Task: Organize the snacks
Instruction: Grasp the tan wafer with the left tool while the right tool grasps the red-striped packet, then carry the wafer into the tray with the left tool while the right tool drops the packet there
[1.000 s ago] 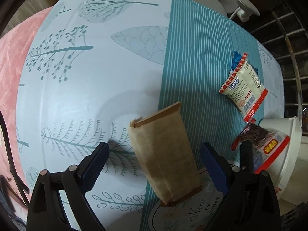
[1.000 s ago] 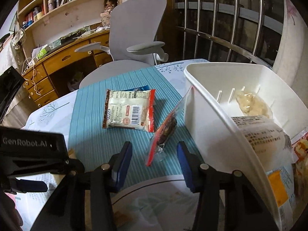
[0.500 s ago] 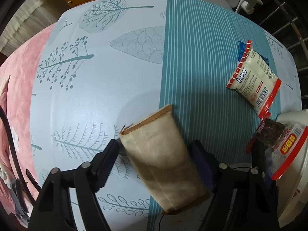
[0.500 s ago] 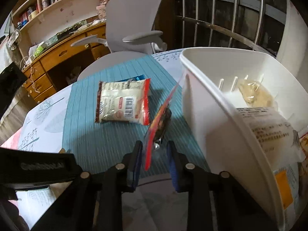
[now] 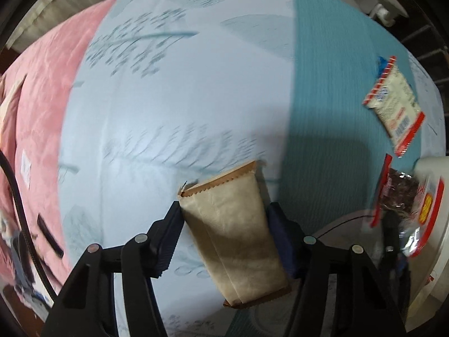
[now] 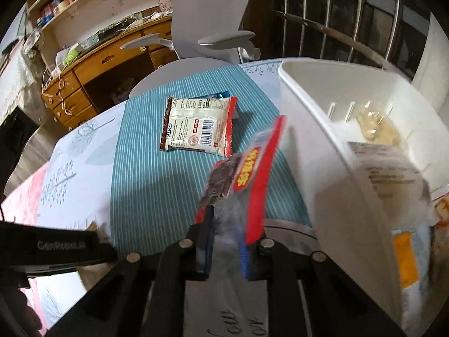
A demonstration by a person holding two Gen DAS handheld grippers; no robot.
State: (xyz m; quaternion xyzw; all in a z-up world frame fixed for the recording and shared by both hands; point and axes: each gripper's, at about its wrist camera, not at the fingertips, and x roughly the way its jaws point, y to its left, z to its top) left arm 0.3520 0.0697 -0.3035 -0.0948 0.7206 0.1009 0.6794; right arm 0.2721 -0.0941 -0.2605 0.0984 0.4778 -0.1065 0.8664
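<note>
My left gripper [image 5: 224, 221] is shut on a brown paper snack bag [image 5: 233, 230] and holds it above the tablecloth. My right gripper [image 6: 226, 241] is shut on a red-edged clear snack pack [image 6: 244, 177] with dark contents, lifted beside the white bin [image 6: 314, 129]; the pack also shows in the left wrist view [image 5: 407, 205]. A white and red cracker packet [image 6: 199, 126] lies flat on the teal stripe, over a blue packet [image 6: 221, 95]; it shows in the left wrist view [image 5: 395, 104] too.
The white bin holds several packets [image 6: 387, 165]. A grey office chair [image 6: 207, 19] and a wooden desk [image 6: 92, 64] stand behind the table. A pink cloth [image 5: 36, 106] lies left of the table. A round placemat [image 6: 280, 295] lies under my right gripper.
Both grippers have closed on their packs. The left one has lifted the brown bag. The right one has raised the red-edged pack off the table beside the bin.
</note>
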